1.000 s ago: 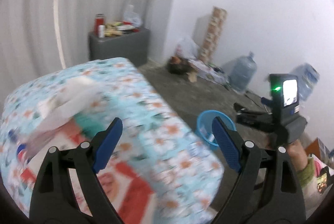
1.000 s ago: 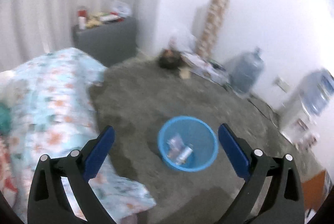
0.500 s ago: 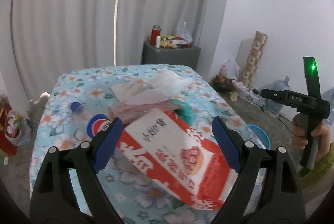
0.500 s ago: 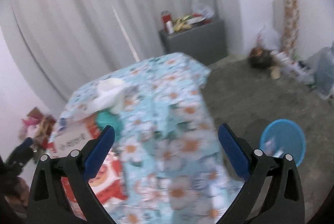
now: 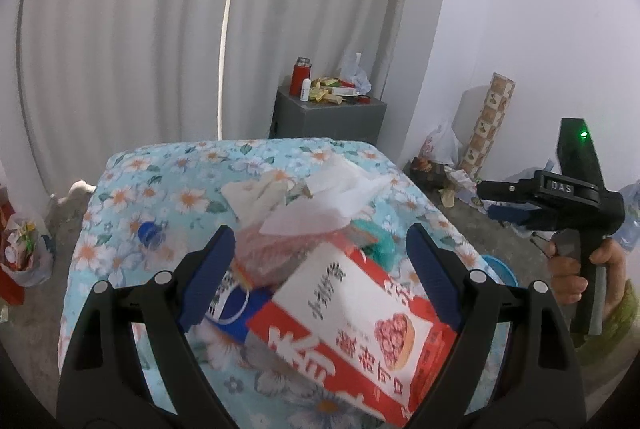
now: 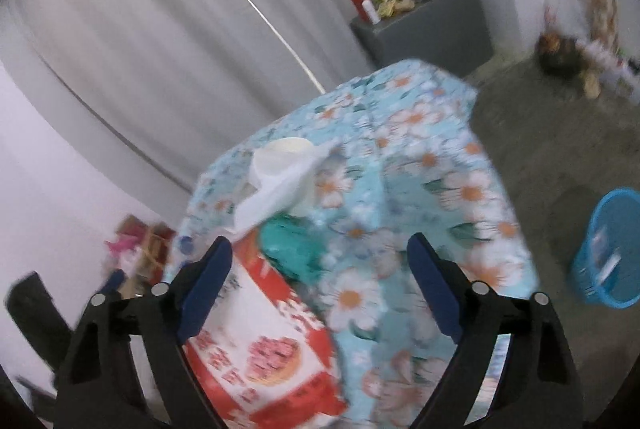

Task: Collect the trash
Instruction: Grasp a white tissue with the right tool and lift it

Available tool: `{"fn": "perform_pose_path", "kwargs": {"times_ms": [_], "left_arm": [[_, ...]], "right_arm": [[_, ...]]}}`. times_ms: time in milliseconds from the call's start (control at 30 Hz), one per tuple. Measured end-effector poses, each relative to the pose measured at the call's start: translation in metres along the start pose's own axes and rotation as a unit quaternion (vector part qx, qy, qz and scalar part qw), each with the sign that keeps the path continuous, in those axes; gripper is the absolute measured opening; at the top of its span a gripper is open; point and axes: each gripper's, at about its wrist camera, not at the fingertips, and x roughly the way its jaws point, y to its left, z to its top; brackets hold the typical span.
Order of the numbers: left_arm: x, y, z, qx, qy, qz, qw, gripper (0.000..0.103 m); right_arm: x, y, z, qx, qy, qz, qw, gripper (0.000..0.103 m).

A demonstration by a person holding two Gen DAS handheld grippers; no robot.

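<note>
The left claw is spread wide and holds nothing, poised above a red-and-white printed carton on the floral-clothed desk. The right claw is likewise wide open and empty. Beyond the carton lie crumpled white tissues and, apparently, a green wrapper. A blue plastic basket stands on the floor.

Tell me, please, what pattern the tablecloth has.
The tablecloth is light blue with white and orange flowers, clearest in the left wrist view.
</note>
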Motion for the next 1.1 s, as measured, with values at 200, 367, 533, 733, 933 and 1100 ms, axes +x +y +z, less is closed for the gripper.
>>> {"fn": "perform_pose_path", "kwargs": {"times_ms": [200, 367, 533, 733, 933, 1100], "left_arm": [[0.022, -0.001, 0.009, -0.014, 0.009, -0.017, 0.9997, 0.083], [0.034, -0.004, 0.012, -0.011, 0.017, -0.019, 0.9996, 0.083], [0.041, -0.003, 0.012, -0.012, 0.027, -0.02, 0.9994, 0.083], [0.046, -0.004, 0.008, -0.012, 0.038, -0.022, 0.999, 0.083], [0.045, -0.003, 0.006, -0.012, 0.036, -0.023, 0.999, 0.083], [0.044, -0.004, 0.005, -0.015, 0.036, -0.024, 0.999, 0.083]], "right_arm": [[0.037, -0.006, 0.026, 0.058, 0.031, 0.052, 0.996, 0.071], [0.084, -0.011, 0.042, 0.108, 0.073, 0.082, 0.988, 0.062], [0.113, -0.016, 0.048, 0.133, 0.079, 0.071, 0.985, 0.05], [0.13, -0.023, 0.054, 0.158, 0.079, 0.078, 0.981, 0.026], [0.119, -0.01, 0.056, 0.136, 0.068, 0.103, 0.983, 0.004], [0.089, 0.017, 0.06, 0.089, 0.038, 0.148, 0.984, 0.003]]}}
